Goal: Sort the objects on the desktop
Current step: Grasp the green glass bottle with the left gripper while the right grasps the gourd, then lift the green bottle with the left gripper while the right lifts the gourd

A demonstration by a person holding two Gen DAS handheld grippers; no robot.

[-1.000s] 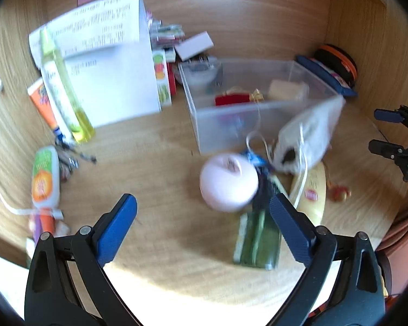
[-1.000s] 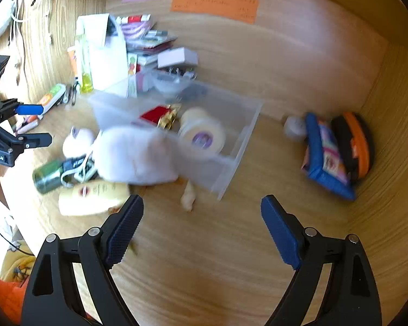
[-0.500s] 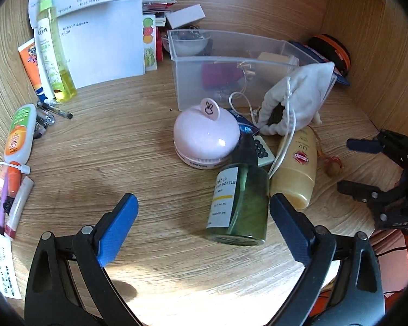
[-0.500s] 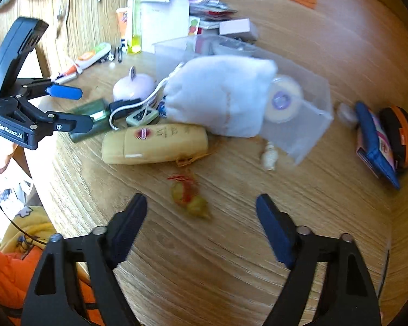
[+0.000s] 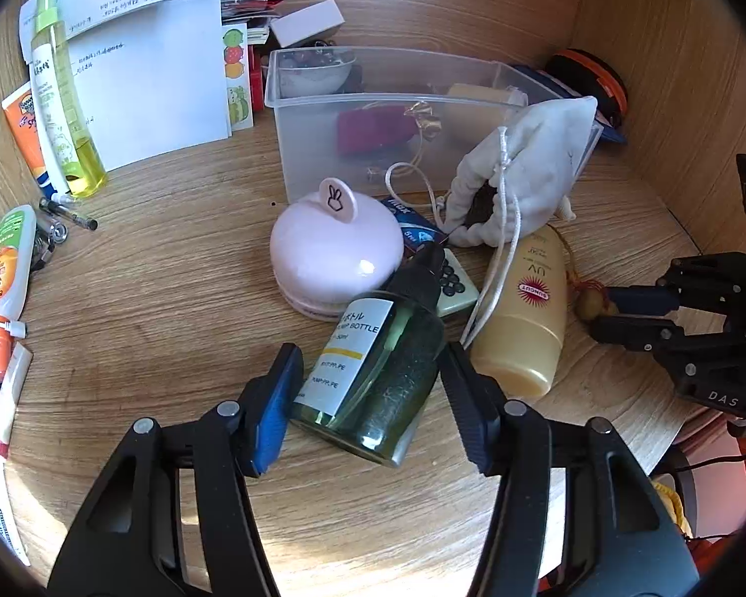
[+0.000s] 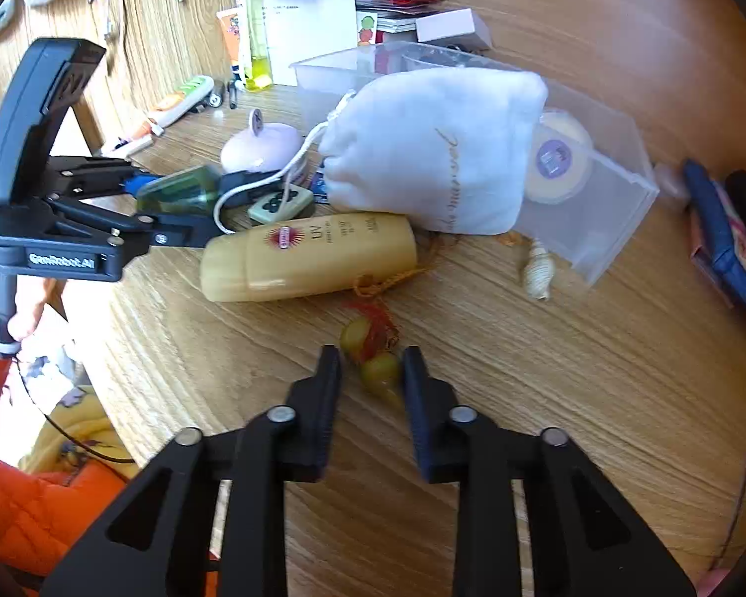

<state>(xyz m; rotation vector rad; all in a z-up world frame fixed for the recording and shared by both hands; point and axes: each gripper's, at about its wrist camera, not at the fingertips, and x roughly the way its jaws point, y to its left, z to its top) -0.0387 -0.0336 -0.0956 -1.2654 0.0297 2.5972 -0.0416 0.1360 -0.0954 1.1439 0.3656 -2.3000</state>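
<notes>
A cluttered wooden desk (image 5: 164, 278) is seen. Low center-frame, the green pump bottle (image 5: 373, 378) is clamped by the left gripper (image 5: 370, 383). In the right wrist view's lower middle, the yellow bead charm (image 6: 373, 353) is pinched by the right gripper (image 6: 370, 373).

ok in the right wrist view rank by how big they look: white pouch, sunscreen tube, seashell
1. white pouch, largest
2. sunscreen tube
3. seashell, smallest

All three lie at a similar depth, so the order seems safe.

Bare wooden desk (image 6: 597, 398) near the front, wide and easy to pass. Farther back, blocked by white pouch (image 6: 437, 149), yellow tube (image 6: 308, 253) and clear bin (image 5: 373, 114).
</notes>
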